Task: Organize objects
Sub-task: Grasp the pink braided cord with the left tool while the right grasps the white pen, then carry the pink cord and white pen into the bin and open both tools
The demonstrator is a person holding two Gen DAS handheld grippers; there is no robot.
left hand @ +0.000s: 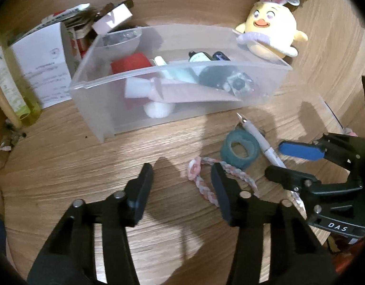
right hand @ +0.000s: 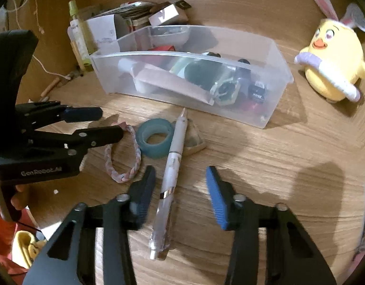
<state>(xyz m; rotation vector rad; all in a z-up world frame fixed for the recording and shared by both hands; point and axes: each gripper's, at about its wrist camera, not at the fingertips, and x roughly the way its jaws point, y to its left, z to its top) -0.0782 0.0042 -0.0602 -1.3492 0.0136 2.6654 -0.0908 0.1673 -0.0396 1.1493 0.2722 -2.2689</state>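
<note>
- Your left wrist camera looks steeply down along its own fingers at the wooden table [left hand: 63, 166], close above it, facing the clear bin [left hand: 177, 80].
- Your right wrist camera looks down likewise from just to the right, with the pen [right hand: 169, 178] between its fingers.
- Both views share the bin, tape roll [left hand: 239, 148], braided band [right hand: 123, 156], plush chick [right hand: 332, 64], and each shows the other gripper at its edge.

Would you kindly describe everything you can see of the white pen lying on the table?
The white pen is slim, with a pale opaque front half, a silver band at mid-length, a clear rear section and a clicker end. It lies flat on the wooden table, tip toward the clear plastic bin, beside the teal tape roll. Its rear half lies between the right claw's open fingers, untouched.
</note>
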